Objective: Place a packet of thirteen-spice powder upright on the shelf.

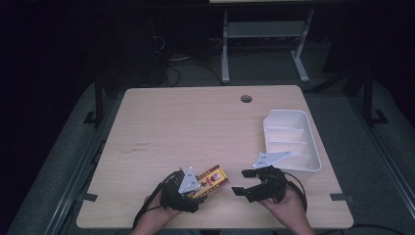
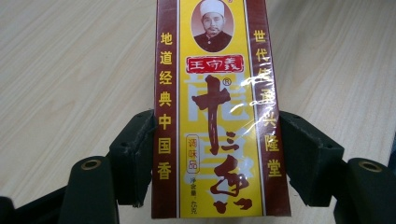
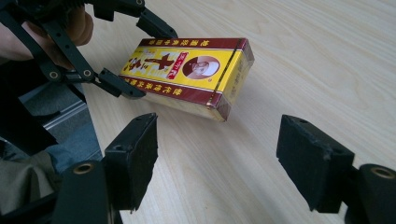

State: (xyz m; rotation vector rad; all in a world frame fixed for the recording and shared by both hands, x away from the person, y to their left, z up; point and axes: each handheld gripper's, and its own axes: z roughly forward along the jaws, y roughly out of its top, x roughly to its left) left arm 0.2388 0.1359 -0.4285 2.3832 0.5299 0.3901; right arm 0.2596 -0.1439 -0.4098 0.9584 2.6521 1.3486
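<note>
Item 1. One box (image 1: 213, 179), yellow and maroon with printed characters and a portrait, wrapped in clear film. It lay near the front edge of the table (image 1: 195, 122), at about 6 o'clock on the tabletop, slightly left of centre.

Item 2. My left claw (image 1: 192, 190): clamped on the box, one black jaw pressed to each long side near its lower end, as seen in the left gripper view on the box (image 2: 215, 116). In the right gripper view the box (image 3: 187, 74) looked tilted, its far end raised; whether the near corner touched the wood I could not tell for sure.

Item 3. My right claw (image 1: 242, 182): jaws spread wide, holding nothing, pointed toward the box from its 3 o'clock side and near it but not touching.

Item 4. One white tray (image 1: 313, 147) with dividers, at about 3 o'clock on the table, near the right edge. No contents were visible in its compartments.

Item 5. One round cable hole (image 1: 246, 98) at 12 o'clock.

Progress, as I judged it: the box was gripped and barely lifted. Left to do: probably a handover to my right claw or a carry toward the tray.
</note>
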